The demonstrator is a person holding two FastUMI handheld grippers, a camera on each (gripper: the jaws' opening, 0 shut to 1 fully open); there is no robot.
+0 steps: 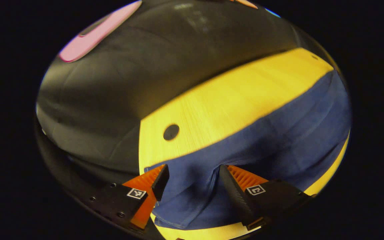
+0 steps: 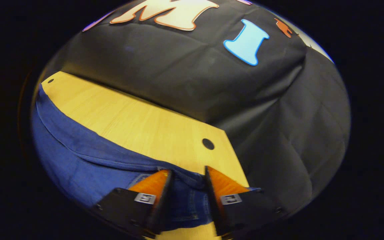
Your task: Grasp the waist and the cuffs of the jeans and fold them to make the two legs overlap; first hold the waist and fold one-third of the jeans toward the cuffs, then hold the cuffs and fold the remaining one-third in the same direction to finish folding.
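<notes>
Evidently, the jeans (image 1: 262, 140) lay along the worktop (image 1: 232, 100), at six o'clock in both views, and were straddled by spread left gripper (image 1: 192, 180) and right gripper (image 2: 187, 181) fingers, ready for gripping.

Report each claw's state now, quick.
Left claw: open, fingers either side of the jeans near one end on the table.
Right claw: open, fingers straddling the jeans' edge, not pressing on it.

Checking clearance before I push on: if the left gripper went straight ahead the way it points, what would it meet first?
Probably the jeans: the left gripper already straddles denim, with more cloth ahead, then the bare table. Depth is unclear.
</notes>
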